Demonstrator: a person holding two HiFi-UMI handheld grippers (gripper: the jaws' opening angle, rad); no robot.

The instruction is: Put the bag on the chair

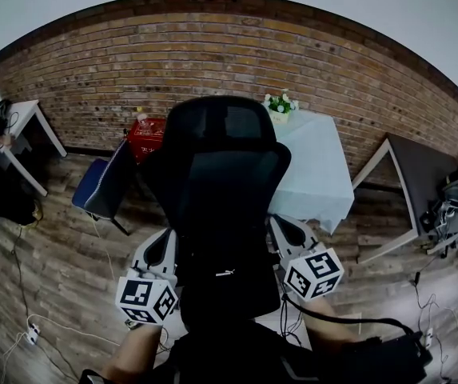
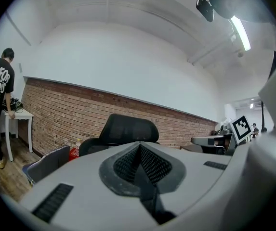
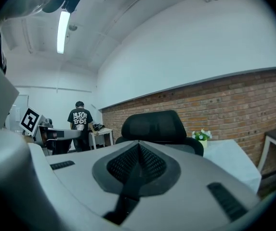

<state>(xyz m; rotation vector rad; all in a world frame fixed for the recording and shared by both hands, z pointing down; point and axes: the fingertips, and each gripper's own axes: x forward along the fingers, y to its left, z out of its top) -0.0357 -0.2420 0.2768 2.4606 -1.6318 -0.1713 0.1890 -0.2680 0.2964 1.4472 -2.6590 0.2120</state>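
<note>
Bag (image 1: 225,290) — judging by its small white logo, it is probably the black mass low against the black chair (image 1: 219,174), between your grippers. It blends into the chair, so don't take that as certain. Expect soft, floppy fabric and little weight; hold it by a top handle or strap, not the body. Your left gripper (image 2: 138,146) and right gripper (image 3: 138,143) both have their jaws pressed together with nothing between. Right of the chair and behind it stands the cloth-covered counter (image 1: 316,166), left of it a blue seat (image 1: 99,186) — tight flanks. Cables (image 1: 294,326) trail by the chair's base.
</note>
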